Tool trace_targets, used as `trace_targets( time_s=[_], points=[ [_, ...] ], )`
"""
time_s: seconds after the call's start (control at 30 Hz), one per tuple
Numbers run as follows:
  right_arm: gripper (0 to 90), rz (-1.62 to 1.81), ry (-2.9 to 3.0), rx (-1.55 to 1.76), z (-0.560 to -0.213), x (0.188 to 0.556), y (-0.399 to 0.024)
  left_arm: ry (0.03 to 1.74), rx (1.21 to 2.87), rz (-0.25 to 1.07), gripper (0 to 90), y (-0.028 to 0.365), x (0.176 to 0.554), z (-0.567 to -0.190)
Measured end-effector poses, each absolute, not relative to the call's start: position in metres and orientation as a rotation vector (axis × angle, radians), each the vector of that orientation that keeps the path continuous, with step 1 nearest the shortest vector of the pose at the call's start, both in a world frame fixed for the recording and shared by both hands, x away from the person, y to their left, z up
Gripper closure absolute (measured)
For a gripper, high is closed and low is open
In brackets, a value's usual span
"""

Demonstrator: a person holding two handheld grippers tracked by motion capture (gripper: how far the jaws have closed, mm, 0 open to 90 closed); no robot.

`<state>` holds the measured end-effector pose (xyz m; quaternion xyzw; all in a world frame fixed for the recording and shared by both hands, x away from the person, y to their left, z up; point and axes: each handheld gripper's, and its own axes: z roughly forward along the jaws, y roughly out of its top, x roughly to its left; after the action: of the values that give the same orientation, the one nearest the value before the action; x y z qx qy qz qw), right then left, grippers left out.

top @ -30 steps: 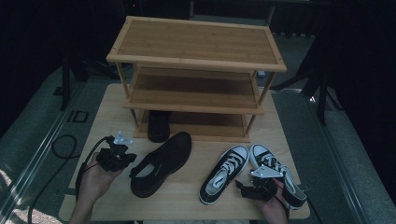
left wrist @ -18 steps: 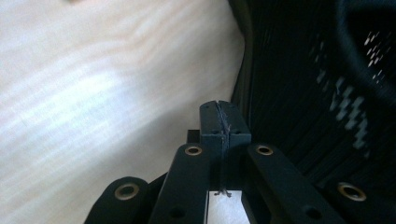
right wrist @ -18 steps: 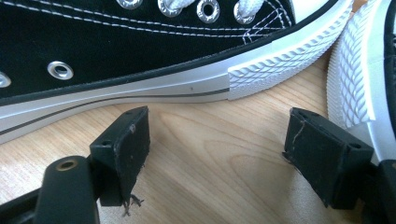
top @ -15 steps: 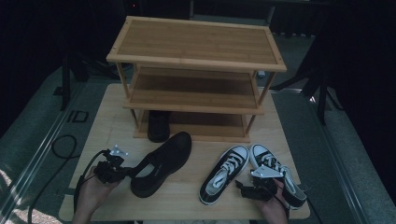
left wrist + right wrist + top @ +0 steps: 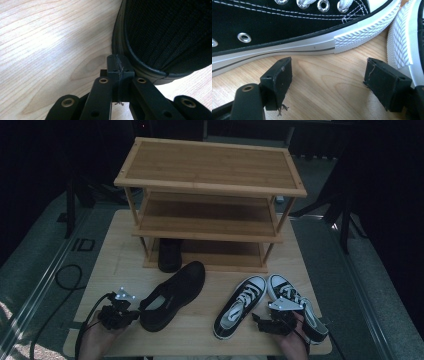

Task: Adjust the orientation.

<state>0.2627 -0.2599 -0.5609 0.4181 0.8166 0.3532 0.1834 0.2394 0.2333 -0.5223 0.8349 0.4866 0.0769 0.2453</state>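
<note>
Two grippers flank the shoes: the left gripper [image 5: 131, 316], jaws pressed together, has dropped to the black shoe [image 5: 172, 295]'s heel, while the right gripper [image 5: 261, 319] waits spread between the sneakers [image 5: 240, 306].

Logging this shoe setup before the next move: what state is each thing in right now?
Left claw: shut, empty, tips by the heel of the black mesh slip-on shoe, which lies flat on the table.
Right claw: open, empty, between the two sneakers.
Black-and-white canvas lace-up sneakers: upright on the table, laced.
Three-tier bamboo shoe rack: upper shelves bare.
Second black shoe: on the bottom shelf.
</note>
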Motion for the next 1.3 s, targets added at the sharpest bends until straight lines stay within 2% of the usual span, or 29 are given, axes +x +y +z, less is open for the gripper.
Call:
trace_targets(
  time_s=[0.43, 0.63, 1.3],
  points=[
    [22.1, 0.996, 2.303, 1.179, -0.561, 0.263, -0.260, 1.205, 2.327, 0.125, 90.0, 0.195, 0.227, -0.532],
    [22.1, 0.996, 2.303, 1.180, -0.561, 0.263, -0.260, 1.217, 2.317, 0.135, 90.0, 0.190, 0.226, -0.533],
    [22.1, 0.996, 2.303, 1.179, -0.561, 0.263, -0.260, 1.097, 2.320, 0.084, 90.0, 0.150, 0.230, -0.539]
  ],
)
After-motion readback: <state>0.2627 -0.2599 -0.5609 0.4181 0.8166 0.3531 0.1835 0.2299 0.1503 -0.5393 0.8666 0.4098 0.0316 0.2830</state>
